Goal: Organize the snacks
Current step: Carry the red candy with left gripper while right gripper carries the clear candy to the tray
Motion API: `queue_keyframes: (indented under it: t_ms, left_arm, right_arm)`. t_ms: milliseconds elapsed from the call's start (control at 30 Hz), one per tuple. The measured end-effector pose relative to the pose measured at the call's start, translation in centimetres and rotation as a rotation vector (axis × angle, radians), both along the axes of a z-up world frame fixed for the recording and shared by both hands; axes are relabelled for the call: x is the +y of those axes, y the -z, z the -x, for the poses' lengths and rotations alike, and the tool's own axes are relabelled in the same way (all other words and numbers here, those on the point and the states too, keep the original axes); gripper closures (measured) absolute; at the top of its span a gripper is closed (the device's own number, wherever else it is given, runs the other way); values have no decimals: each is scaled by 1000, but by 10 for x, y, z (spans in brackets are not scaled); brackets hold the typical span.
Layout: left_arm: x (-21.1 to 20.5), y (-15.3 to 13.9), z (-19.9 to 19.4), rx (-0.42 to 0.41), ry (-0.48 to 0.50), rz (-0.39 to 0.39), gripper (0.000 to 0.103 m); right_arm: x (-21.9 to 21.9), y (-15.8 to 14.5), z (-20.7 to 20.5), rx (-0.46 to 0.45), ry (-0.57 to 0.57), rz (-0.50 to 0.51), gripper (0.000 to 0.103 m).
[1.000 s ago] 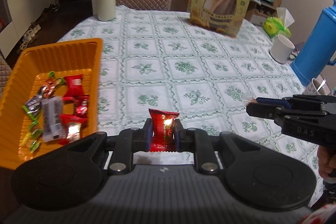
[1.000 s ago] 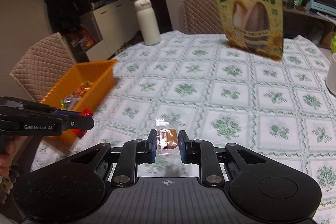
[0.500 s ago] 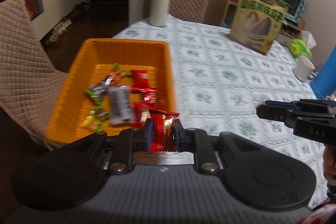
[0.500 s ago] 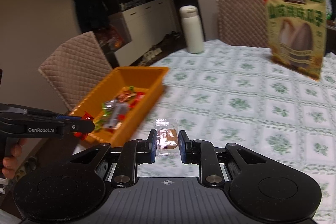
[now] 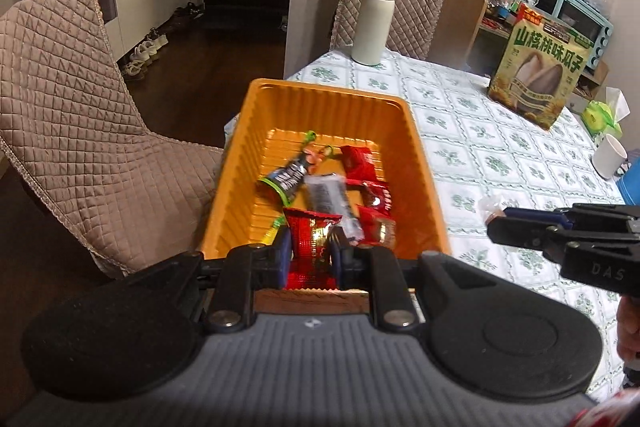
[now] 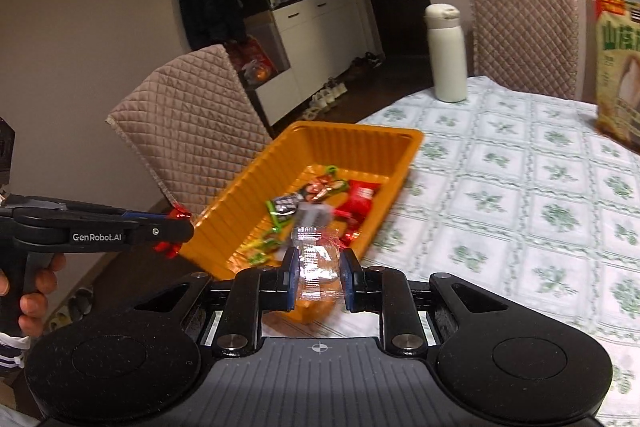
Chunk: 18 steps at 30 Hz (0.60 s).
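An orange tray (image 5: 420,163) sits at the table's left edge with several wrapped snacks in it, and shows in the right wrist view (image 6: 240,195) too. My left gripper (image 5: 310,253) is shut on a red snack packet (image 5: 312,239) and holds it over the tray's near rim. My right gripper (image 6: 318,277) is shut on a clear-wrapped snack (image 6: 316,263) just in front of the tray's near end. The right gripper also shows at the right of the left wrist view (image 5: 496,223), beside the tray.
A white flask (image 5: 372,21) and a large sunflower-seed bag (image 5: 540,67) stand at the back of the table. A white cup (image 5: 608,157) and a blue jug (image 5: 630,183) stand at the right. Quilted chairs (image 5: 64,107) stand left of and behind the table.
Both grippers have swung left toward the orange tray with their snacks still held. The tray now lies straight ahead of both.
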<state>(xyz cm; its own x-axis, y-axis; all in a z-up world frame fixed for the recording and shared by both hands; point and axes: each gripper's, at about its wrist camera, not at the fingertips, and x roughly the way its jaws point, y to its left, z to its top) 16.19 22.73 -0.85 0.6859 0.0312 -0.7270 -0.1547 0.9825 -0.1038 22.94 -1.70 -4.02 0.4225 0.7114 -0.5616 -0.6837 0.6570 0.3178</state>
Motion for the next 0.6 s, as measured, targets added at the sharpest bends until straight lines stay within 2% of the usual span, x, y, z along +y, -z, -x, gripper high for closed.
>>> queue_keyframes:
  t_ms: [267, 600]
  left_arm:
    - [13, 9, -18, 11, 57, 21, 85]
    - [14, 27, -39, 52, 118, 48, 85]
  right_arm:
    - [41, 10, -7, 13, 8, 32, 81]
    - [61, 18, -15, 26, 48, 68, 81]
